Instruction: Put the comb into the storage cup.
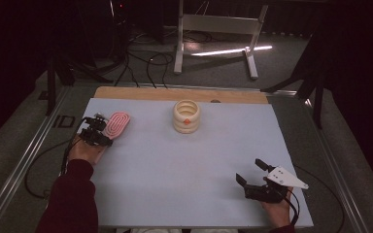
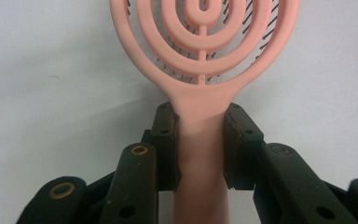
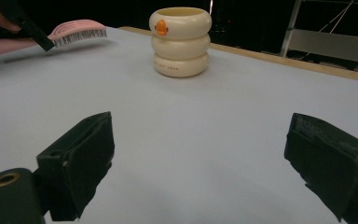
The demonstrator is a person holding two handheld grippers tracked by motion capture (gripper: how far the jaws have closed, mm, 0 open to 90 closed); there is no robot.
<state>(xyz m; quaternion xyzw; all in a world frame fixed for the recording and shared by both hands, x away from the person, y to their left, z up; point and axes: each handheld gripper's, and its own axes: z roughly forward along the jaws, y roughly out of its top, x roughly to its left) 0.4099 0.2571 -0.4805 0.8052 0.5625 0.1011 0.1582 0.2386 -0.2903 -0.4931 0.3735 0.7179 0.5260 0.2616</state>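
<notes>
Jaws of the left gripper are clamped on the neck of the pink hairbrush, one pad on each side of the handle just below the ringed head, while the jaws of the right gripper stand wide apart with nothing between them, low over the near right part of the tabletop. In the high view the hairbrush sits at the far left of the pale sheet, and the right gripper view shows it raised a little off the surface, bristles down. The step in hand looks like carrying the brush toward the cream ribbed cup, which stands upright, well apart from the brush, near the far middle of the sheet. To do it well, I would keep the grip square on the neck so the handle cannot twist, lift clear before travelling, and tilt the brush only once it is above the cup's mouth; the right gripper could steady the cup if it threatens to tip. Counted: one hairbrush, one cup, two grippers.
</notes>
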